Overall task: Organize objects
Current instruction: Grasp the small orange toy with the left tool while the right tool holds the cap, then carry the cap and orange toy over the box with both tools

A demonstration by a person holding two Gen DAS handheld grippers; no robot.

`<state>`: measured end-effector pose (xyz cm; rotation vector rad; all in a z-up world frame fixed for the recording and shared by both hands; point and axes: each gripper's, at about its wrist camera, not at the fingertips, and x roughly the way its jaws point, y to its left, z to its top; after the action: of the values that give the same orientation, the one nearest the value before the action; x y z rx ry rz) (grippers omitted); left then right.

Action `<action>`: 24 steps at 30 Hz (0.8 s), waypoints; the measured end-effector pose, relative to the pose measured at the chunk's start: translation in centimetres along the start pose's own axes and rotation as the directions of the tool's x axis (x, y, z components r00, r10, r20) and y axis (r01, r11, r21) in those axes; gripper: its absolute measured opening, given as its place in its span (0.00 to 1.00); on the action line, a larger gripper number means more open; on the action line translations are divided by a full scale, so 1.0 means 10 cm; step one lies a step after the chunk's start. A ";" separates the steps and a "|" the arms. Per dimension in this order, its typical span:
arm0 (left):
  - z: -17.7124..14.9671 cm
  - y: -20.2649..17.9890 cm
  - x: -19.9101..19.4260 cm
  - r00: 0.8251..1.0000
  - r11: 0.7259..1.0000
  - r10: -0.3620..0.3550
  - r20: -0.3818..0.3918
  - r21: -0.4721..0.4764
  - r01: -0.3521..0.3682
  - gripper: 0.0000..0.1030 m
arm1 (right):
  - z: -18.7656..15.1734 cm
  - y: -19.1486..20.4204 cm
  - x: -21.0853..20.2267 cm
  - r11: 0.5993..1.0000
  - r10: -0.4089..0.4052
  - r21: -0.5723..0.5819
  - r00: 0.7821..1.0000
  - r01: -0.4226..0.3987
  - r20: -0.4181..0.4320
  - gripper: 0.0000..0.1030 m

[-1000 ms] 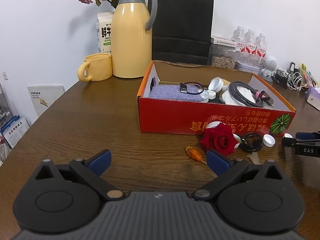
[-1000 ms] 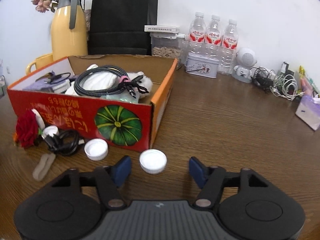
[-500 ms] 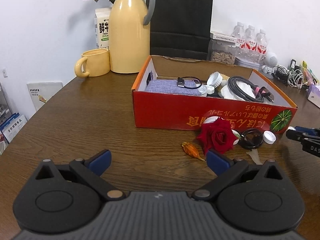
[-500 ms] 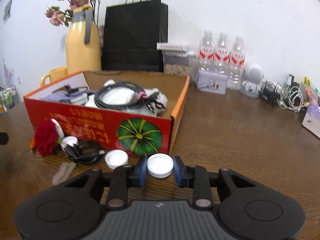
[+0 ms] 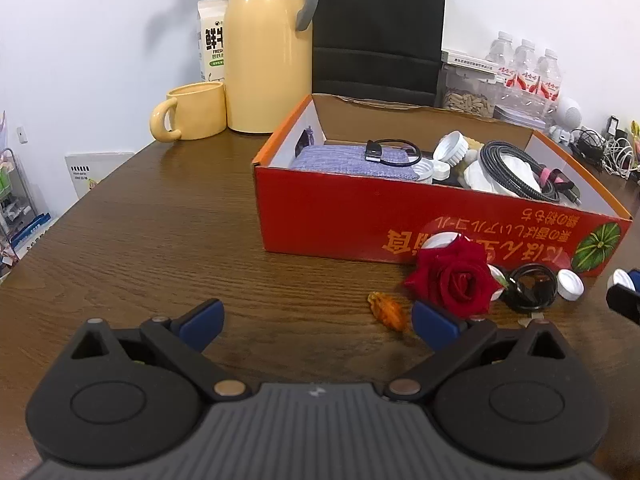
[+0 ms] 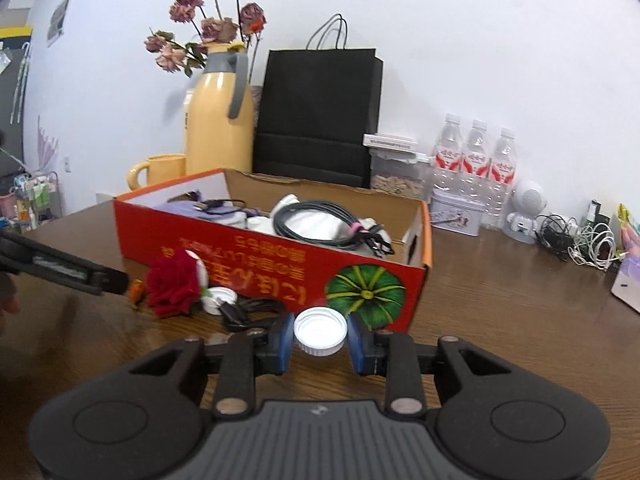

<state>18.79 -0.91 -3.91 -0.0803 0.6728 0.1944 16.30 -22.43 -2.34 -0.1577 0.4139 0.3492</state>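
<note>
A white bottle cap (image 6: 320, 336) sits between the blue pads of my right gripper (image 6: 320, 346), which is shut on it and holds it above the table in front of the red cardboard box (image 6: 260, 256). My left gripper (image 5: 316, 320) stands open over bare wood with nothing between its fingers. Just past its right pad lie a red rose (image 5: 454, 280) and an orange bud (image 5: 386, 310). Beside the rose are a coiled black cable (image 5: 530, 286) and another white cap (image 5: 570, 284). The box (image 5: 400, 232) holds cables, lids and a purple pouch.
A yellow thermos jug (image 5: 268, 48) and a yellow mug (image 5: 192, 112) stand behind the box on the left, with a black paper bag (image 6: 320, 112) at the back. Water bottles (image 6: 476, 160), a small tin and tangled chargers (image 6: 580, 240) fill the back right.
My right gripper closed on the white cap, lifted it off the table and swung left. My left gripper moved forward toward the rose and stayed open.
</note>
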 end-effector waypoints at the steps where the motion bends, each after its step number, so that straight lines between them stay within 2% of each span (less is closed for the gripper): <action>1: 0.00 -0.01 0.01 1.000 1.000 0.000 0.000 -0.001 0.000 0.97 | 0.00 0.02 0.00 1.000 0.002 0.000 1.000 -0.002 0.003 0.26; 7: 0.01 -0.10 0.09 1.000 1.000 0.004 -0.007 0.006 -0.004 0.94 | 0.00 0.07 -0.03 1.000 -0.009 -0.001 1.000 0.009 0.017 0.26; 10: 0.01 -0.13 0.11 1.000 1.000 0.008 -0.010 0.010 -0.007 0.87 | -0.01 0.07 -0.03 1.000 -0.013 0.000 1.000 0.013 0.019 0.26; 12: 0.01 -0.16 0.12 1.000 1.000 0.009 -0.017 0.013 -0.009 0.80 | 0.00 0.07 -0.03 1.000 -0.014 -0.001 1.000 0.014 0.019 0.26; 13: 0.01 -0.17 0.13 1.000 1.000 0.006 -0.022 0.015 -0.006 0.70 | 0.00 0.07 -0.03 1.000 -0.013 -0.001 1.000 0.013 0.019 0.26; 14: 0.00 -0.19 0.14 1.000 1.000 0.001 -0.027 0.018 0.000 0.66 | 0.00 0.07 -0.04 1.000 -0.013 -0.001 1.000 0.013 0.019 0.26; 15: -0.01 -0.20 0.14 1.000 1.000 0.003 -0.024 0.022 -0.003 0.65 | 0.00 0.07 -0.03 1.000 -0.013 0.000 1.000 0.013 0.019 0.26; 18: -0.02 -0.22 0.12 1.000 0.999 -0.008 -0.015 0.033 0.008 0.55 | 0.00 0.07 -0.04 1.000 -0.014 -0.002 1.000 0.014 0.020 0.26; 21: -0.03 -0.24 0.09 1.000 0.999 -0.024 -0.006 0.044 0.024 0.32 | 0.00 0.09 -0.04 1.000 -0.015 -0.004 1.000 0.015 0.021 0.26; 22: -0.04 -0.25 0.08 0.999 0.998 -0.033 -0.005 0.047 0.033 0.21 | 0.00 0.09 -0.04 1.000 -0.016 -0.004 1.000 0.016 0.021 0.26; 24: -0.04 -0.24 0.07 0.999 0.998 -0.046 -0.004 0.050 0.046 0.14 | 0.01 0.09 -0.05 1.000 -0.016 -0.004 1.000 0.016 0.021 0.26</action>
<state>19.59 -3.24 -4.67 -0.0480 0.6776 0.1329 15.62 -21.75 -2.17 -0.1610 0.3908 0.3354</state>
